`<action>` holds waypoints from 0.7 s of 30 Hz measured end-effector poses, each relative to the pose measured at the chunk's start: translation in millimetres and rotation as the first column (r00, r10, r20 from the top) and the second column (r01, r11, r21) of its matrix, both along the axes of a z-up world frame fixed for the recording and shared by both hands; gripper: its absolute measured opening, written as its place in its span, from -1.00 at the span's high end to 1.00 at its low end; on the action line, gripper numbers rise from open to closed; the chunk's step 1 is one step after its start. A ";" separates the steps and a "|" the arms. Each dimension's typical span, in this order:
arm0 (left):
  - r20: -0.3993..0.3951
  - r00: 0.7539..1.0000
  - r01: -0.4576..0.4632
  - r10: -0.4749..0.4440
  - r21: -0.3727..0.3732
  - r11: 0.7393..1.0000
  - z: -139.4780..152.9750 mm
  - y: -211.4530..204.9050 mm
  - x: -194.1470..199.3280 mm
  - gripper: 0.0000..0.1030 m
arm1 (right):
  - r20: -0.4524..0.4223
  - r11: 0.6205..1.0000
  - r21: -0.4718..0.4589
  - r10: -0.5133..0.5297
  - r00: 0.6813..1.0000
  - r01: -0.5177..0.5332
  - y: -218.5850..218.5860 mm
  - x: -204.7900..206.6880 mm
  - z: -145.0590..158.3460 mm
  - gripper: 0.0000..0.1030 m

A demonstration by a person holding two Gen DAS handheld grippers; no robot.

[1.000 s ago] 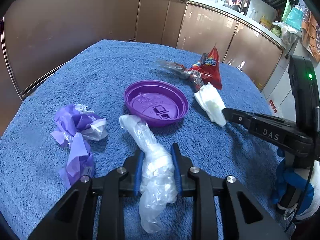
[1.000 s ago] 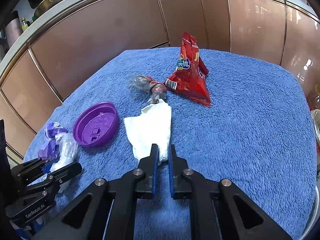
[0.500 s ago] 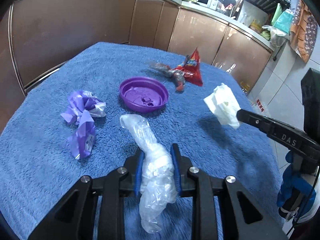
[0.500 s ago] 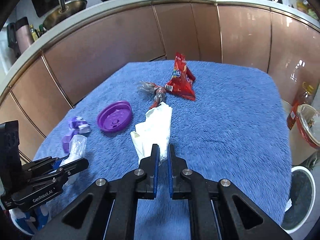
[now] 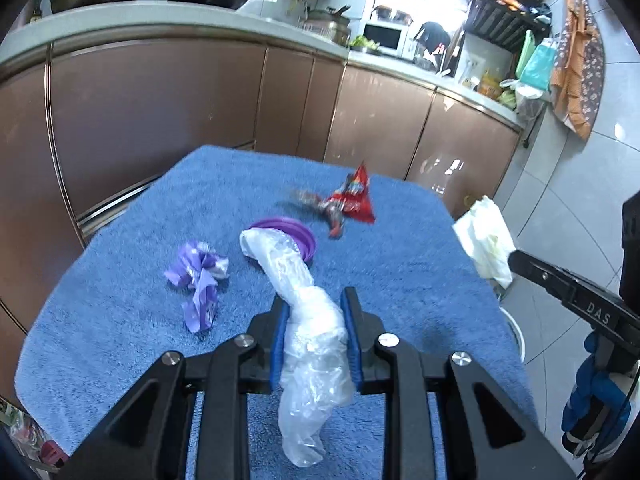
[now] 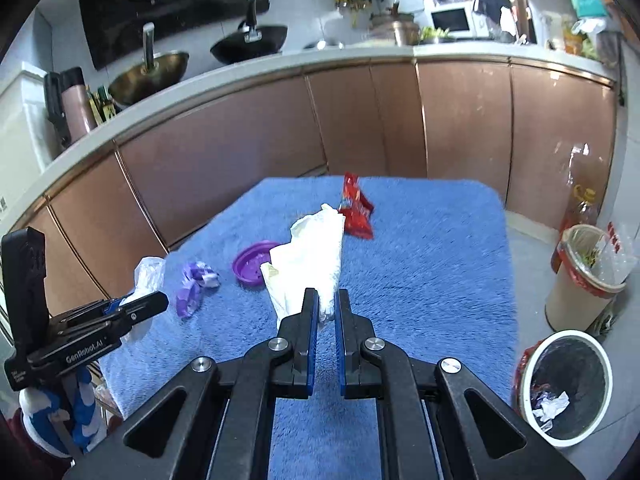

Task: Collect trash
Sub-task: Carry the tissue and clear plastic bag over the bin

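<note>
While crumpled, clear plastic bag and white tissue hang lifted.

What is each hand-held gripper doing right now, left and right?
Left hand-held gripper: closed on the clear plastic bag, lifted off the blue cloth.
Right hand-held gripper: closed on the white tissue, also in the air.

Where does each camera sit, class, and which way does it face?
Left wrist: on the left tool, looking forward and down over the blue table; it grips a clear plastic bag; the right tool shows.
Right wrist: on the right tool, facing the same way; it grips a white tissue; the left tool shows.
Shared: purple lid, red wrapper.
</note>
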State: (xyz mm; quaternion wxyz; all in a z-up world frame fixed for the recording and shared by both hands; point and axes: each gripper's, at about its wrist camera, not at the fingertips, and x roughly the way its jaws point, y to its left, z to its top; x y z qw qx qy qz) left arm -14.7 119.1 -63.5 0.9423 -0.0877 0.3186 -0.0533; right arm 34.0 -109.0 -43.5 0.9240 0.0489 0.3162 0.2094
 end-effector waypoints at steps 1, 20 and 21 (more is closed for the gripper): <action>0.010 1.000 0.005 -0.005 0.004 1.000 4.4 -2.1 -1.7 0.53 | 0.009 1.000 0.005 -0.006 1.000 0.006 -5.0 -5.0 3.7 0.84; 0.075 0.955 0.282 -0.288 0.080 0.956 53.8 -135.4 10.1 0.53 | 0.104 0.934 0.070 -0.355 0.929 0.349 -163.7 -78.6 32.7 0.84; 0.075 0.950 0.298 -0.304 0.086 0.951 54.8 -144.6 11.5 0.53 | 0.106 0.927 0.071 -0.375 0.921 0.369 -172.7 -81.0 32.1 0.84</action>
